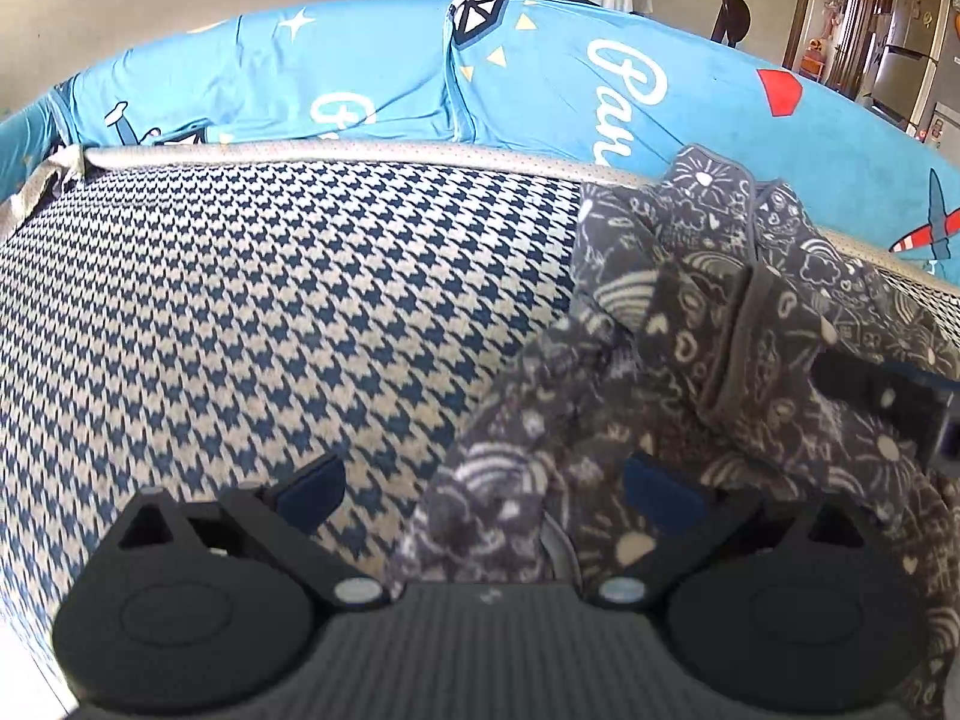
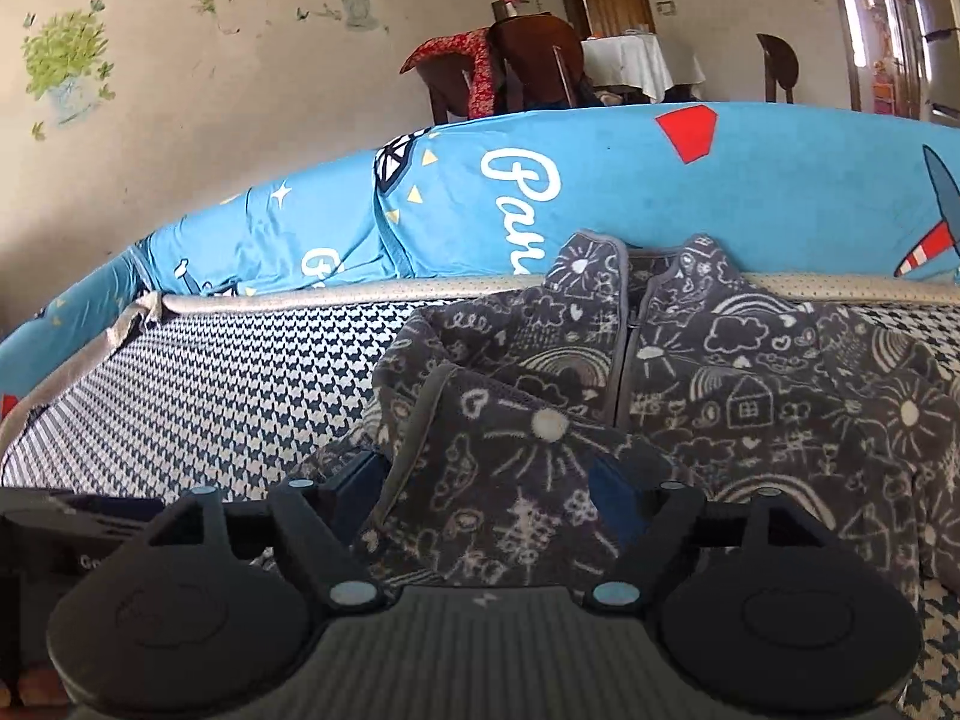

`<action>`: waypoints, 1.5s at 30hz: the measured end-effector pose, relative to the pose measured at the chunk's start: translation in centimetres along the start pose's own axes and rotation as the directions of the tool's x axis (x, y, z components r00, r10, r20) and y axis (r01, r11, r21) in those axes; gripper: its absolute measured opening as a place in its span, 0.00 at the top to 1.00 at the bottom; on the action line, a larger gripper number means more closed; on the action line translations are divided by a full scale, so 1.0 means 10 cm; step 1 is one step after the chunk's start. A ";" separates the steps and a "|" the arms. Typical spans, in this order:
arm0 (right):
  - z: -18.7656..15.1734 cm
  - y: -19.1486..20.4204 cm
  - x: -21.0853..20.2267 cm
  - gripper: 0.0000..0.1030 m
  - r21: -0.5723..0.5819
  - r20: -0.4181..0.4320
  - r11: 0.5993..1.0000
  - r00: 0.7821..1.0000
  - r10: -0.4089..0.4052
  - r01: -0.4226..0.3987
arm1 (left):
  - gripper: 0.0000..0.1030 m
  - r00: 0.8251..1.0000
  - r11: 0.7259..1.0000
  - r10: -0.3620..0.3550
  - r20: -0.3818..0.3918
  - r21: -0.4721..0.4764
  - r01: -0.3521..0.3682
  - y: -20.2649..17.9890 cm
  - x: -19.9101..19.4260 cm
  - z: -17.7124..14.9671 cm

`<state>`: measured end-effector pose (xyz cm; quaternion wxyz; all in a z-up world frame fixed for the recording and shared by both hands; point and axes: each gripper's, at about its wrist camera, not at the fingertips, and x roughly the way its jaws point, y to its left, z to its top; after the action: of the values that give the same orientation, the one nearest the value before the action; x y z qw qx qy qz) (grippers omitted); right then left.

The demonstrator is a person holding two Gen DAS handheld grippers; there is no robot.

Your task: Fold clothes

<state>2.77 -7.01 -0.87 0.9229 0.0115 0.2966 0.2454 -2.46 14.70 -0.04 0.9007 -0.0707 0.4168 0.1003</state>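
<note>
Left wrist view: grey fleece jacket w/ white doodle print [image 1: 708,324] lay crumpled on houndstooth woven cushion [image 1: 270,300], bare to its left; left gripper [image 1: 486,486] spread wide astride a fold. Right gripper [image 2: 486,489] wide, straddling sleeve edge, near beige piped edge [image 2: 360,294].

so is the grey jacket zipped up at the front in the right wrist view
Yes, the grey jacket lies front-up on the houndstooth cover, its two front panels meeting along the closed zipper line up to the collar.

White script lettering "Par" is showing on the blue cover [image 2: 630,192]. Remaining characters are being hidden.
</note>
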 end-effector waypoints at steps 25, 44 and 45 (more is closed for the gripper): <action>-0.17 0.09 0.08 0.92 -0.124 -0.171 0.954 0.953 0.252 -0.274 | 0.00 0.991 0.991 0.109 -0.077 -0.068 -0.114 0.27 0.88 0.70; -0.42 0.74 -0.46 0.84 -0.256 -0.277 0.689 0.735 0.619 -0.678 | 0.00 0.991 0.990 0.036 -0.129 -0.131 -0.053 0.29 1.02 0.70; -0.38 0.72 -0.48 0.79 -0.253 -0.258 0.689 0.734 0.629 -0.679 | 0.00 0.992 0.991 0.033 -0.122 -0.128 -0.048 0.29 1.01 0.71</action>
<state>-5.96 -3.36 -0.23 0.7371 -0.0566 0.2959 0.6049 8.48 20.19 -3.35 0.8652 -0.1271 0.4640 0.1414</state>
